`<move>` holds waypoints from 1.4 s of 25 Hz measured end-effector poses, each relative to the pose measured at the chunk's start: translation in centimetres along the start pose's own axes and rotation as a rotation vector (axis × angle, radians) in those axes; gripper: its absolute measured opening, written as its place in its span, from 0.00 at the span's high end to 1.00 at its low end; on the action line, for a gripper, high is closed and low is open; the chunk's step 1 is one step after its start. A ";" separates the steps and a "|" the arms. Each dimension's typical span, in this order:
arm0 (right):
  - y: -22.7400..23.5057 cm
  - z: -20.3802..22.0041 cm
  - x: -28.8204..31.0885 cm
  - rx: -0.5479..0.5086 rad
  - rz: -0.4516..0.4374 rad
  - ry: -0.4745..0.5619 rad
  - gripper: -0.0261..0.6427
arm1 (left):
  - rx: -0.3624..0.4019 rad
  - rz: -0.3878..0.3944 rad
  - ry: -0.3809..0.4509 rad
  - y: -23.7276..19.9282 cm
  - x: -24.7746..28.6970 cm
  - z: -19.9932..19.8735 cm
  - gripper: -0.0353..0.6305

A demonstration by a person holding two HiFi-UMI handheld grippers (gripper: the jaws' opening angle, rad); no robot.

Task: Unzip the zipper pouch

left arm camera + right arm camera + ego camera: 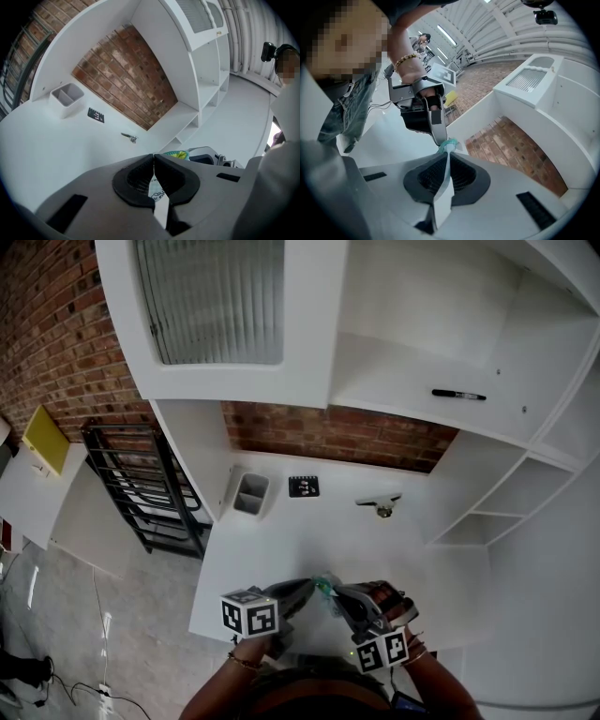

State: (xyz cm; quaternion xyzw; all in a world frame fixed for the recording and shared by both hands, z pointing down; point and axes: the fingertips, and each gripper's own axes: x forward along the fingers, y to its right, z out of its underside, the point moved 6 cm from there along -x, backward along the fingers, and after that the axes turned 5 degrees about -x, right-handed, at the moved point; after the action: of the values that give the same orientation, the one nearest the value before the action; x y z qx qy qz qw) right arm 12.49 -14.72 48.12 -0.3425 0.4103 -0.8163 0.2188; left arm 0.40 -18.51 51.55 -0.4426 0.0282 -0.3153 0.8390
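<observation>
Zipper pouch (324,589) stretched between both grippers, lower centre of head view, over near edge of worktop (309,531); appears lifted off it.

Left gripper (153,157): jaws clamped tight on printed white pouch fabric.

Right gripper (446,157): jaws pinched together on thin white-teal strip. Pull tab or pouch edge, cannot tell.

Risks:
- If strip is fabric, pulling apart only stretches pouch.
- Thin pinch may slip.
- Bunched fabric may snag slider.

Room:
- Worktop bare ahead.
- Grey bin (250,493), black card (303,487), small metal item (380,505) well apart, mid-frame.
- Worktop drops off at left.
- Shelf uprights at right.
</observation>
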 end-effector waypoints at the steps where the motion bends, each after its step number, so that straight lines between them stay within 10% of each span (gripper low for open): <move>1: 0.0 0.0 0.0 0.008 0.001 0.003 0.95 | -0.002 -0.001 0.003 -0.1 -0.1 0.0 0.94; 35: 0.4 -1.4 -0.8 0.178 -0.006 0.053 0.95 | 0.094 -0.132 -0.003 -2.1 -3.3 -0.9 0.94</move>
State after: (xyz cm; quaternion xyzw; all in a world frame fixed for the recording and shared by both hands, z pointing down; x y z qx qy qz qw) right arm 11.98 -13.70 46.93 -0.3013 0.3407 -0.8591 0.2349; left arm -3.62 -18.18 51.88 -0.4042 -0.0171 -0.3704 0.8361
